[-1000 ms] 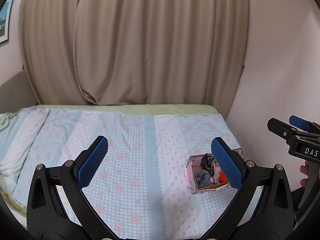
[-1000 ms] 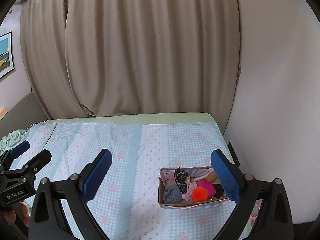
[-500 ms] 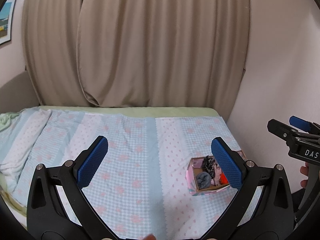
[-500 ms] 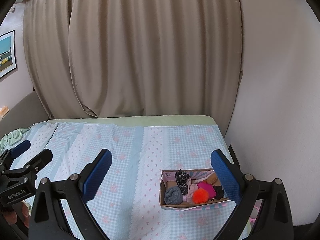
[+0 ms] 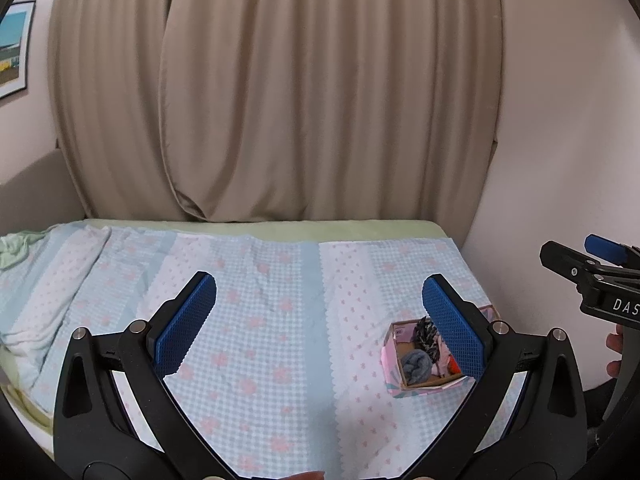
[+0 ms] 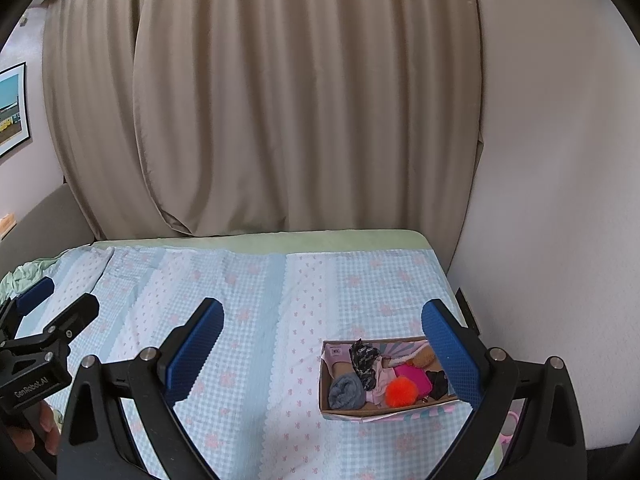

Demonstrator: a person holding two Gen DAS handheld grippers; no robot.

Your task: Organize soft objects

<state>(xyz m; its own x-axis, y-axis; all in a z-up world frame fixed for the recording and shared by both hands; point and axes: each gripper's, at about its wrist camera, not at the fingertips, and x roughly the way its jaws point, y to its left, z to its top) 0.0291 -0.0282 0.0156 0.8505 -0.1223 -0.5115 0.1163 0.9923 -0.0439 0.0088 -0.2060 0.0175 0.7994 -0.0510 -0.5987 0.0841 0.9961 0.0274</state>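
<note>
Curtain [image 6: 304, 100]: beige, pleated, covers the far wall behind the bed. Plain wall on the right; framed picture [image 5: 14, 46] on the left wall.

Bed [image 5: 280, 320]: covered with a pale blue checked and pink-dotted blanket; green sheet shows at the far edge.

Left gripper [image 5: 320, 322]: spread wide, blue pads apart, holding nothing, touching nothing; it hangs above the bed. Right gripper [image 6: 324, 346]: likewise spread wide, empty, clear of all contact.

Box [image 6: 348, 410]: open cardboard, pink-patterned outside, resting on the blanket near the bed's right edge, close to the wall. Inside, crowded together: grey rolled cloth [image 6: 346, 392] at the left end, black-and-white speckled piece [image 6: 362, 360] beside it, orange pom-pom [image 6: 401, 392] in the middle front, magenta item [image 6: 414, 376] behind that, black piece [image 6: 438, 382] at the right.

Change against one second ago: the box appears slightly smaller and lower in both views; both grippers remain equally spread.
</note>
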